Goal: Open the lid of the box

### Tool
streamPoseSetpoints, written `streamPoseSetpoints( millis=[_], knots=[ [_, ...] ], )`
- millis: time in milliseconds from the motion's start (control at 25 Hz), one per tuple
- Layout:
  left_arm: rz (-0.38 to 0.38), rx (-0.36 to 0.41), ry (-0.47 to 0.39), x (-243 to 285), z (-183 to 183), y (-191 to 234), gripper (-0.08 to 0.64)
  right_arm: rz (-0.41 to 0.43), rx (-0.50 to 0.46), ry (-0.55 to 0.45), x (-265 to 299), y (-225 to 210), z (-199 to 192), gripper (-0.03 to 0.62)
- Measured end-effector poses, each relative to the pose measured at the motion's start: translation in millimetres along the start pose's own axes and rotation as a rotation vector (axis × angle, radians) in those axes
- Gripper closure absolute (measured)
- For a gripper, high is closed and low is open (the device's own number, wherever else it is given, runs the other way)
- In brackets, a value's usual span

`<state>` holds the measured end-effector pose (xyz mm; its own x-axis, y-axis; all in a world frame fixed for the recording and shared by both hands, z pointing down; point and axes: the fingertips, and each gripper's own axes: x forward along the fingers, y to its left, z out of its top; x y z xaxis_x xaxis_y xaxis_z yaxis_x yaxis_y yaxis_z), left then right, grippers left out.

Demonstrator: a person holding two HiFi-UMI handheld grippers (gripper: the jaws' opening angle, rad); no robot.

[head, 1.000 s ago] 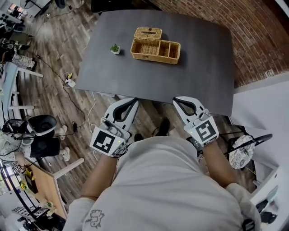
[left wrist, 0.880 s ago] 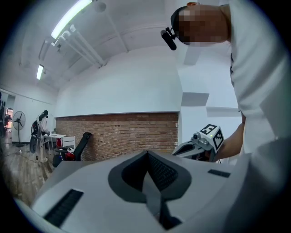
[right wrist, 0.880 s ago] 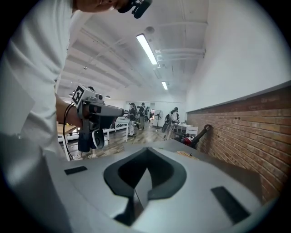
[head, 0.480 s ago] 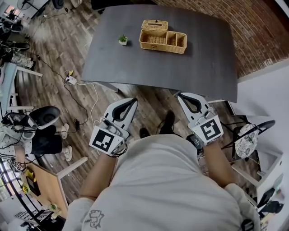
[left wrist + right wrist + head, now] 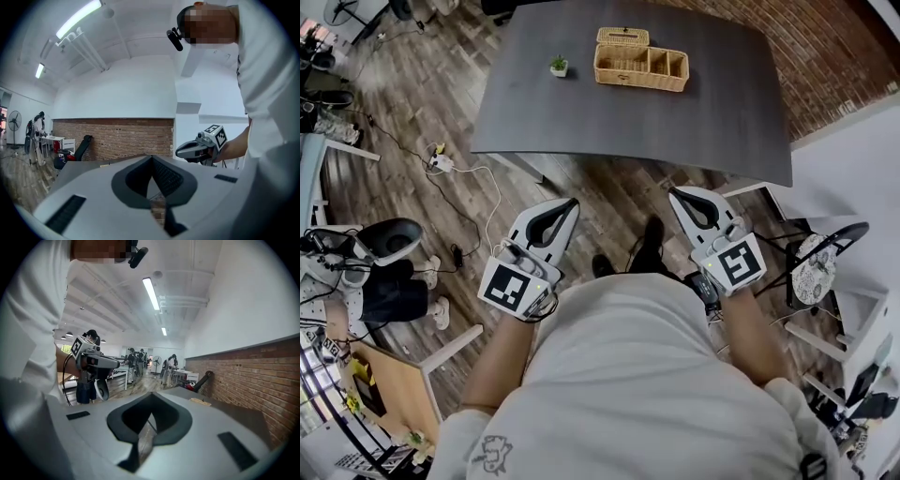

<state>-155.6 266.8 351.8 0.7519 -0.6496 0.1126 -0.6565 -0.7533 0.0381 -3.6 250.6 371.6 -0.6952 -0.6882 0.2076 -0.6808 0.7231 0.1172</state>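
Jaws shut, empty: L gripper [image 5: 570, 202] + R gripper [image 5: 677, 193] | wicker box [image 5: 640, 67] on table [image 5: 581, 112], well apart

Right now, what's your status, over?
Left gripper and right gripper shut, empty. Wicker box on table, lid looks folded back. Plant beside, apart.

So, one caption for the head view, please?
Left gripper and right gripper, both shut, held short of the table bearing the wicker box.
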Motion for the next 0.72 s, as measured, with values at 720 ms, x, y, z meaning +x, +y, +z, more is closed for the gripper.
streamPoseSetpoints(
  millis=[720],
  knots=[
    [-0.008,-0.001,-0.028,-26,2,9,0.549,0.010,-0.005,-0.009,4,32,4,0.588]
  ],
)
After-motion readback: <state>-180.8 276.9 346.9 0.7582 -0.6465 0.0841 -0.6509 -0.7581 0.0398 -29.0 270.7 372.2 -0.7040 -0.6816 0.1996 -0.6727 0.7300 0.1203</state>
